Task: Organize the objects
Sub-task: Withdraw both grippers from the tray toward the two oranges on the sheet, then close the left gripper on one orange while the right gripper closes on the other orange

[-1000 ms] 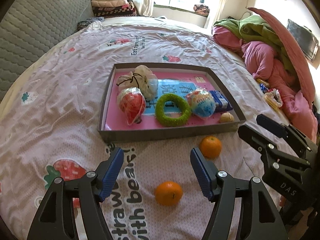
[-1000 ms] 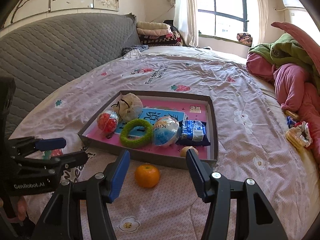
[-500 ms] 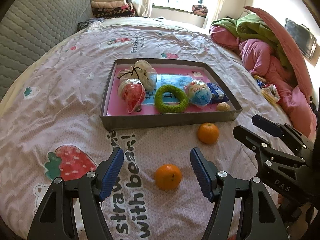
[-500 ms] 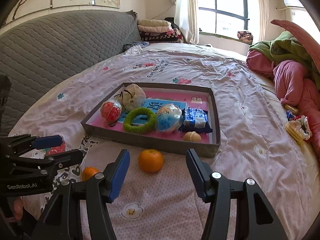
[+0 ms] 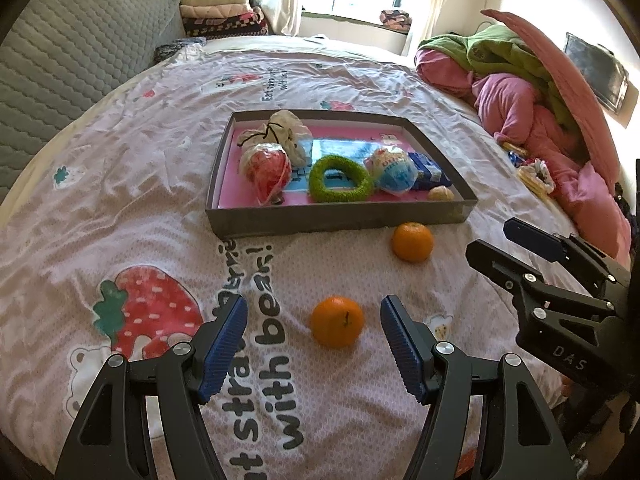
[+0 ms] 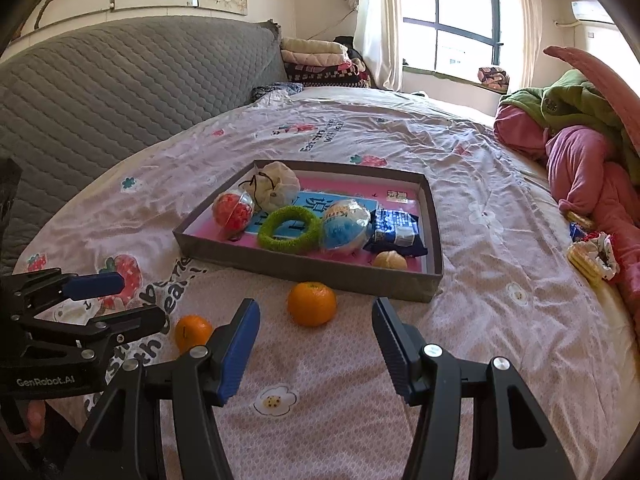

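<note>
Both grippers are hanging open and empty: the left gripper (image 5: 314, 322) is facing the near orange (image 5: 338, 321) straight ahead between its fingertips, while the right gripper (image 6: 316, 322) is facing the far orange (image 6: 311, 304) just ahead.

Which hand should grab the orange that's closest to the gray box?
Probably the right. That orange lies straight ahead between the right gripper's open fingers. The left gripper is lined up on the other orange, farther from the box.

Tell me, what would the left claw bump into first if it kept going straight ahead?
Probably the nearer orange. It sits on the bedspread right between the open left claw's fingers, just ahead of them. Exact depth is hard to judge.
</note>
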Demonstrator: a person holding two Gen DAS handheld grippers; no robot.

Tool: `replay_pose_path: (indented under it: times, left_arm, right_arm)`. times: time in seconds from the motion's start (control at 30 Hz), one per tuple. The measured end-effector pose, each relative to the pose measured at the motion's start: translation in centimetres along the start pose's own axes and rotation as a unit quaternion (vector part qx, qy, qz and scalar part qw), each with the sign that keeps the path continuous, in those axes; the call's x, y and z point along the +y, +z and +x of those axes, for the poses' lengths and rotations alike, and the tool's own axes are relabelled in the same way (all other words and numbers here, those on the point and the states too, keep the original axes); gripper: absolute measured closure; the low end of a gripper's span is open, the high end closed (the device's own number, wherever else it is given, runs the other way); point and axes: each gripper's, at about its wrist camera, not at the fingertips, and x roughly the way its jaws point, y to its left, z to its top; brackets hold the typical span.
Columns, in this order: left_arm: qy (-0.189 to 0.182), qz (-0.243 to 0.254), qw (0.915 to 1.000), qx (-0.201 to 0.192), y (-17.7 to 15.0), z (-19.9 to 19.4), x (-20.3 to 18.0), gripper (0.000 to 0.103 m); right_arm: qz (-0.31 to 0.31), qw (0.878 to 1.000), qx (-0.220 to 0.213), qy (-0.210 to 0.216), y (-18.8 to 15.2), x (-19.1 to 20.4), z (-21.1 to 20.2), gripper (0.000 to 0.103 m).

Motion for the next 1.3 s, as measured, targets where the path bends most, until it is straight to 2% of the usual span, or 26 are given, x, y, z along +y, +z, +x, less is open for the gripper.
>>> replay_pose_path:
  times: [0.67, 0.87, 1.0, 1.3]
  left_arm:
    - [-0.002, 0.022, 0.9996, 0.02, -2.8, 2.4, -0.8, 0.032]
    - [-0.004, 0.023, 0.9995, 0.022, -2.9, 3.7, -0.7, 0.032]
    - [-0.022, 0.017, 0.9993, 0.023, -2.7, 4.5, -0.6, 0.032]
    - [-0.021, 0.022, 0.9994, 0.019, -2.2, 5.4, -0.6, 0.033]
  right_arm:
    - [-0.002, 1.0, 0.02, 0.005, -1.9, 0.2, 1.9, 0.045]
    - [-0.005, 1.0, 0.026, -0.001, -1.7, -0.2, 3.4, 0.045]
    - [0.001, 0.999, 0.04, -0.002, -1.9, -0.7, 4.8, 0.045]
    - [-0.006, 0.999, 0.044, -0.003, -1.2, -0.5, 6.5, 0.045]
